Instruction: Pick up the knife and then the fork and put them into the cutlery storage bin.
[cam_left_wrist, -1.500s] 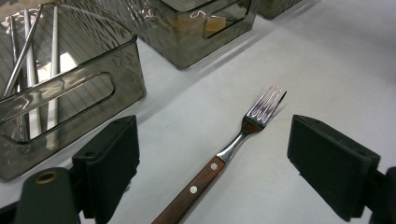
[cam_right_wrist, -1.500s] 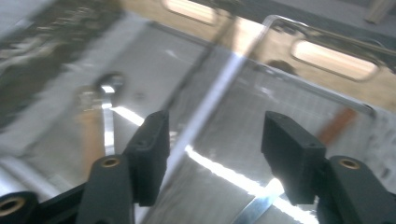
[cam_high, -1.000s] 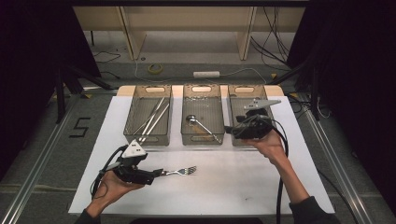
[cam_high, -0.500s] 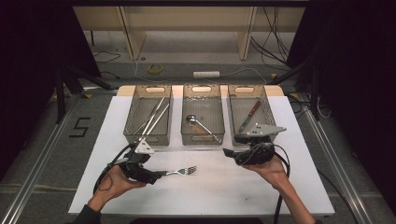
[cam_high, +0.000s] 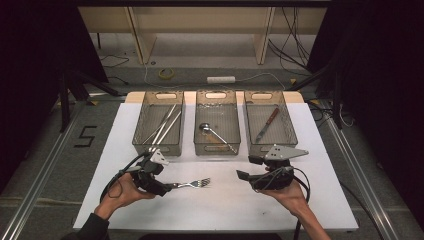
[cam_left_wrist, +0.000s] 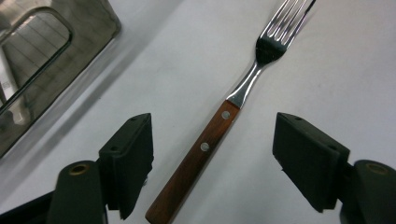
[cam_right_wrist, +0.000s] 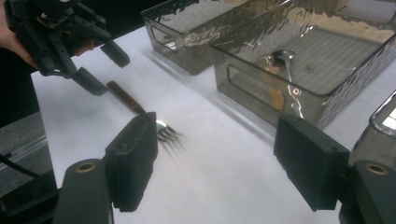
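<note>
The left tool (cam_left_wrist: 212, 154), jaws apart though just closing in, straddles the wooden-handled steel fork (cam_left_wrist: 219, 126) (untouched) on the white counter (cam_high: 225, 205); the right tool (cam_high: 243, 168) stands open nearby.

The fork (cam_left_wrist: 219, 126) has a brown wooden handle with two metal rivets and a shiny steel neck and tines. It lies flat on the white table, its handle between the left claw's (cam_left_wrist: 212, 163) open jaws, touching neither pad, tines pointing away from it.
</note>
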